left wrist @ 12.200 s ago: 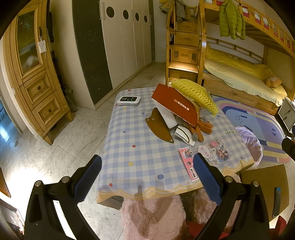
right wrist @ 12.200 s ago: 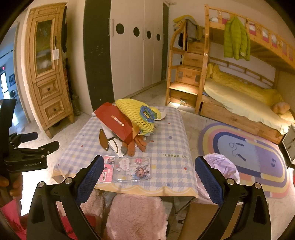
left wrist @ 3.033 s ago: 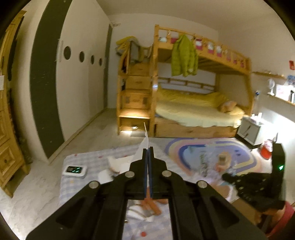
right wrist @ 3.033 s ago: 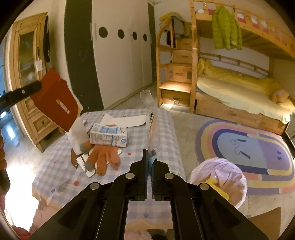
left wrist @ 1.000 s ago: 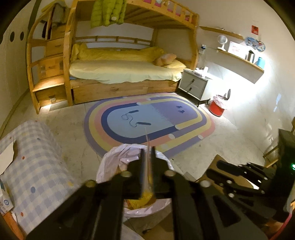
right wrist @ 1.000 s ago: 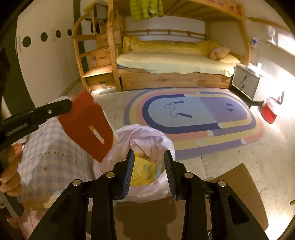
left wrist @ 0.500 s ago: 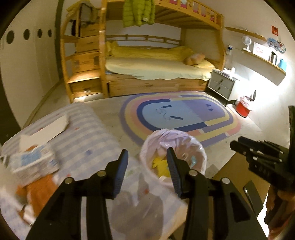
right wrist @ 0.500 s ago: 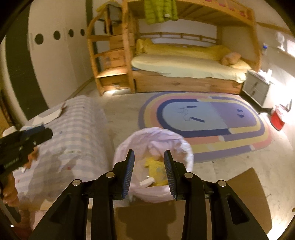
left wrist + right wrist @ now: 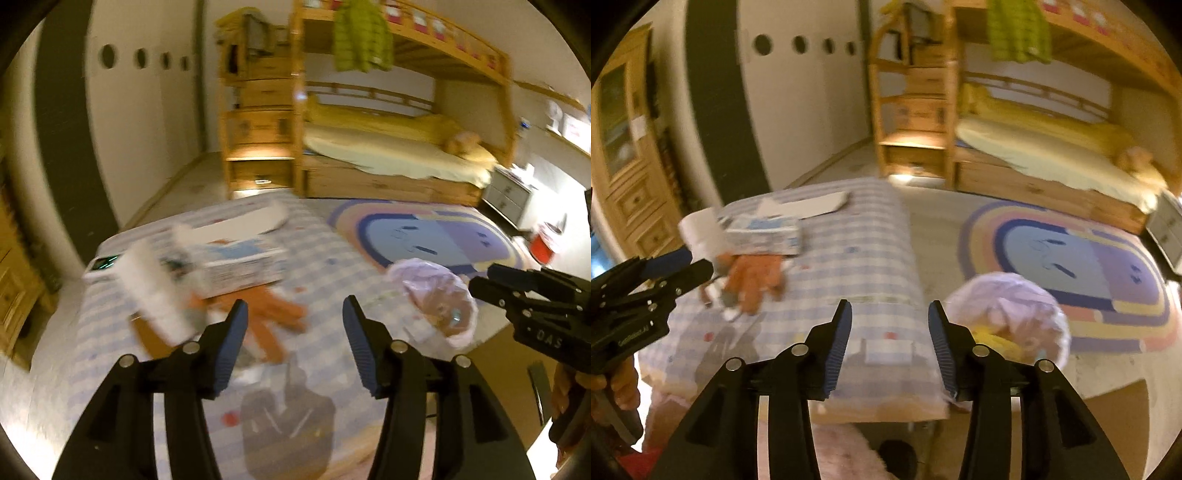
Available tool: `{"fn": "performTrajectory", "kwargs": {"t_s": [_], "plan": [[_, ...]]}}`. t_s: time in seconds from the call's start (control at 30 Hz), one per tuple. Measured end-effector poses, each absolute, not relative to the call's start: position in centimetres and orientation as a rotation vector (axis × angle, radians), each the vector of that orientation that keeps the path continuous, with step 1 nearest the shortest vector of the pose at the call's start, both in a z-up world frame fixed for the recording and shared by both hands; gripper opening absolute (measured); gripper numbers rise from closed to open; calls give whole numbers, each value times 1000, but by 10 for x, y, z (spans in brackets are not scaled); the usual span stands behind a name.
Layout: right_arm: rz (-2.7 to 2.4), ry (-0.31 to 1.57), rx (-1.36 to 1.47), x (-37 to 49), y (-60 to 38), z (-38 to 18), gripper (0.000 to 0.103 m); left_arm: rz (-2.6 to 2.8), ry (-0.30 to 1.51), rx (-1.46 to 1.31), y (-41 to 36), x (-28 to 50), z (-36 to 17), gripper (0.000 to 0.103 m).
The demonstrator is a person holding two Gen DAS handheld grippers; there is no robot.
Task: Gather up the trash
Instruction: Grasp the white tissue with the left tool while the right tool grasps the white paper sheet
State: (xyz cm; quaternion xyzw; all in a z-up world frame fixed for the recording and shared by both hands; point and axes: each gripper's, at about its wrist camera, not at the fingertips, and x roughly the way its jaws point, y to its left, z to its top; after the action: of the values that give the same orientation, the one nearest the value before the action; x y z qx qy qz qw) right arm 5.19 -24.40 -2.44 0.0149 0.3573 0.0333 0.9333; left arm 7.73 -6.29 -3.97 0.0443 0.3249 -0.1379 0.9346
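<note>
Both grippers are open and empty. My left gripper (image 9: 291, 325) hangs over the checked table (image 9: 317, 254), just in front of an orange glove (image 9: 266, 317), a white paper roll (image 9: 155, 291) and a milk carton (image 9: 240, 262). My right gripper (image 9: 888, 328) is at the table's near edge (image 9: 849, 295), left of the pale bag-lined trash bin (image 9: 1008, 314) with yellow trash inside. The bin also shows in the left wrist view (image 9: 432, 295). The glove (image 9: 753, 273), carton (image 9: 764, 232) and roll (image 9: 701, 229) lie at the table's left. The picture is motion-blurred.
A flat white envelope (image 9: 240, 221) lies at the table's far side and a small white device (image 9: 101, 264) at its left corner. A bunk bed (image 9: 1052, 140), an oval rug (image 9: 1071, 266), a wooden cabinet (image 9: 624, 155) and brown cardboard on the floor (image 9: 1115, 424) surround the table.
Both grippers dropped their trash, the red envelope and the clear wrapper, into the bin, opened, and swung left from the bin back toward the table.
</note>
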Motion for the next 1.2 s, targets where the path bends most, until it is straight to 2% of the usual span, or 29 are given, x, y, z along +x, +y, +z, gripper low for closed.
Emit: {"fn": "performTrajectory", "kwargs": {"t_s": [0.17, 0.33, 0.57, 0.7, 0.93, 1.03, 1.2], "plan": [[157, 752, 1, 67, -203, -27, 50, -147, 658, 42, -12, 77, -39, 62], [203, 764, -39, 80, -172, -30, 64, -85, 684, -30, 32, 82, -48, 64], [206, 778, -71, 100, -155, -34, 65, -116, 736, -108, 42, 118, -60, 64], [202, 780, -73, 102, -156, -35, 65, -121, 786, -120, 32, 145, -70, 55], [188, 794, -66, 102, -162, -39, 65, -62, 873, -103, 25, 175, -91, 48], [188, 796, -66, 101, -162, -40, 65, -77, 878, -127, 29, 176, -94, 28], [196, 790, -63, 101, -162, -41, 65, -107, 746, -138, 43, 143, -65, 27]]}}
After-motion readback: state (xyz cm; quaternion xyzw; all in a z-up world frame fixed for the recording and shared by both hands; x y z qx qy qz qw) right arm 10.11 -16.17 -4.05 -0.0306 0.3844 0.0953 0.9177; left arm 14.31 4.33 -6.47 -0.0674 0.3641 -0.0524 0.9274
